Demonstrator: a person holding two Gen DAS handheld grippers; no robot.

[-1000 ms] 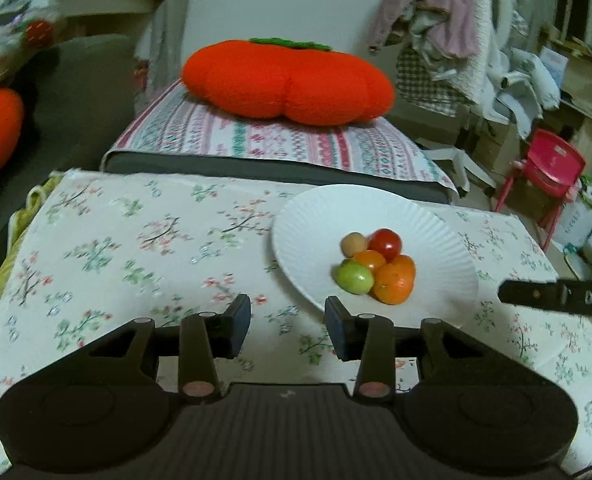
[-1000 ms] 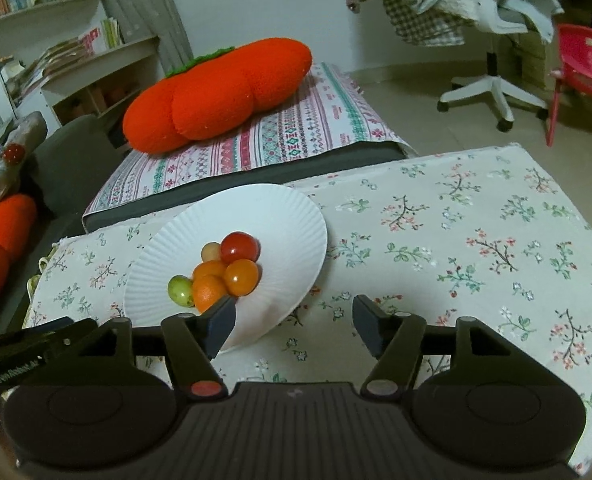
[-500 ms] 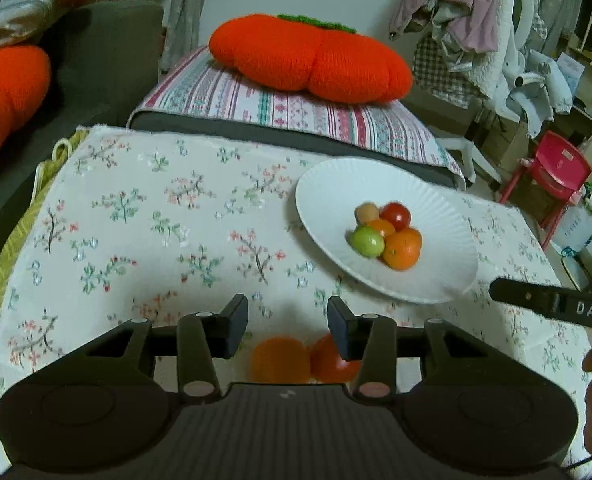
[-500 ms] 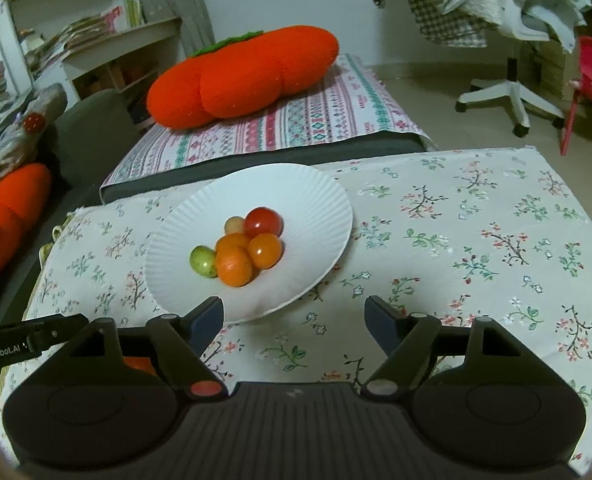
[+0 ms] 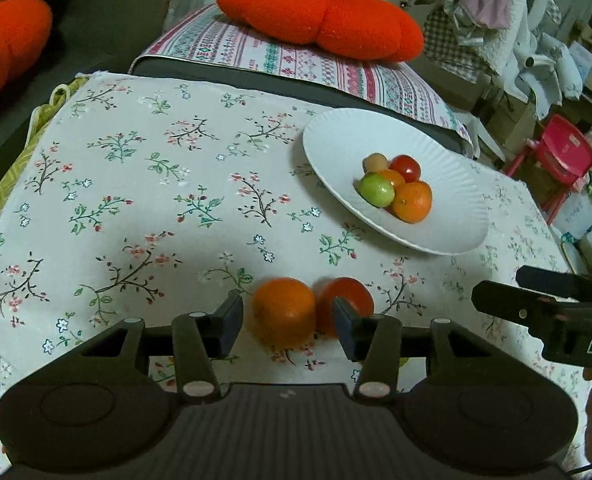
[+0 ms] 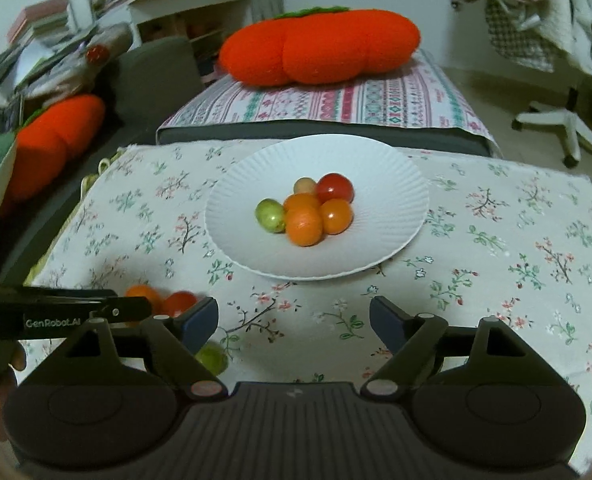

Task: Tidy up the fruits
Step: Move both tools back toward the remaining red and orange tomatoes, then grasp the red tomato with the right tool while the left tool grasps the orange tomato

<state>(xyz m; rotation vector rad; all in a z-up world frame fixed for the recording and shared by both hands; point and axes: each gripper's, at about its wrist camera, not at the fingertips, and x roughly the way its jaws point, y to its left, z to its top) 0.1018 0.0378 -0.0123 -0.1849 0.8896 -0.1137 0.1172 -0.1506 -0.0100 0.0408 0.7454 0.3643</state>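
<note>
Orange fruit lies on the floral tabletop, low centre of the left view, between the parted fingers of my left tongs; neither finger touches it. A red tomato sits touching its right side, partly behind the right finger.

My left tongs point forward and down, holding nothing. My right tongs are spread wider, also holding nothing, aimed at the white paper plate mid-frame.

Count on plate: six fruits, namely one green, three orange, one red, one small tan.

Off plate: orange, red, plus one green fruit, half hidden behind my right tongs' left finger.

Lower-left fruits are blurred in the right view. One plush pumpkin lies on the striped cushion beyond.
</note>
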